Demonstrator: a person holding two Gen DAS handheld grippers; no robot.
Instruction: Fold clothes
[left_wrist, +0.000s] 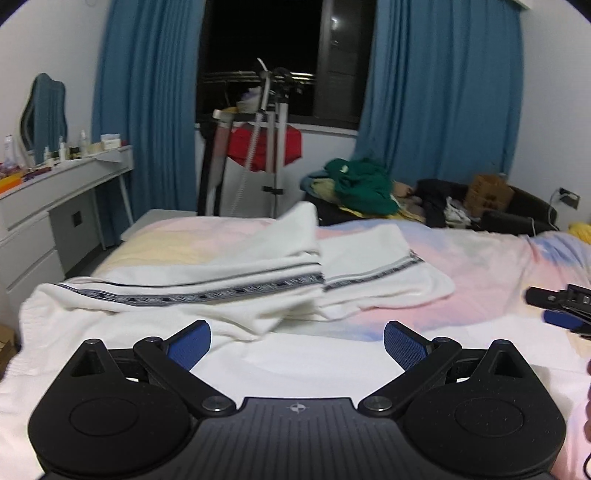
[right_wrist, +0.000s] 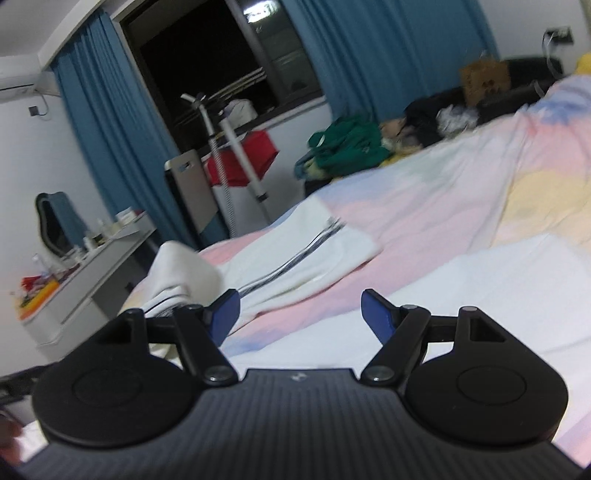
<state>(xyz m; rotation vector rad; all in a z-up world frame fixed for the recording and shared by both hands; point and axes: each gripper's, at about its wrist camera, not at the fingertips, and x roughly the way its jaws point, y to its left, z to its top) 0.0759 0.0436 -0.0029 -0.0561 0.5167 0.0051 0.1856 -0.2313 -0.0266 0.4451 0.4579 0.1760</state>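
A white garment (left_wrist: 258, 273) with a dark patterned stripe lies crumpled on the pastel bed cover, one part raised in a fold. My left gripper (left_wrist: 297, 345) hovers just short of its near edge, open, nothing between the blue pads. In the right wrist view the same white garment (right_wrist: 303, 254) lies ahead and to the left. My right gripper (right_wrist: 300, 315) is open and empty above the bed cover, and its tip (left_wrist: 561, 306) shows at the right edge of the left wrist view.
The bed (left_wrist: 480, 266) has a pink, yellow and blue cover. A pile of clothes with a green item (left_wrist: 364, 182) sits beyond it. A grey dresser (left_wrist: 44, 206) with bottles stands left. A drying rack (left_wrist: 273, 140) with red cloth stands by the window.
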